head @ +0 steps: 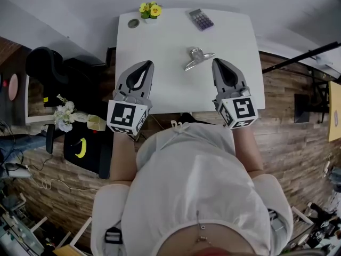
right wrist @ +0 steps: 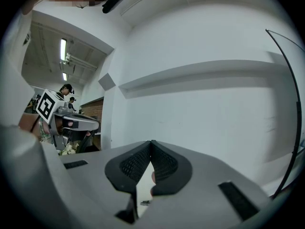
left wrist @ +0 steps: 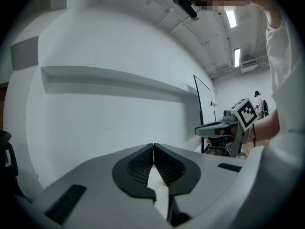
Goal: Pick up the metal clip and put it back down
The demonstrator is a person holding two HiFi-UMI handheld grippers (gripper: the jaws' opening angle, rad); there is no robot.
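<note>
- Head view: the metal clip point(head: 198, 56) lies on the white table point(head: 170, 89), a little toward 1 o'clock of the table's middle, with nothing touching it.
- The left gripper point(head: 146, 64) hovers over the near part of the table, with the clip at about 2 o'clock from its tips and apart from them.
- The right gripper point(head: 217, 62) is nearer, and the clip sits just beside its tips at about 10 o'clock.
- At the far edge stand a calculator point(head: 201, 19) at 1 o'clock, a pot of yellow flowers point(head: 150, 10) at 11 o'clock, and a small round disc point(head: 133, 23) just left of the pot.
- Left gripper view: the left gripper point(left wrist: 153, 146) has its jaws pressed together tip to tip, with nothing between them. It faces a white wall point(left wrist: 105, 113), and the right gripper point(left wrist: 217, 126) shows at 3 o'clock.
- Right gripper view: the right gripper point(right wrist: 151, 143) is likewise closed and empty, with its pads meeting at the tips. The left gripper point(right wrist: 78, 122) shows at 9 o'clock.
</note>
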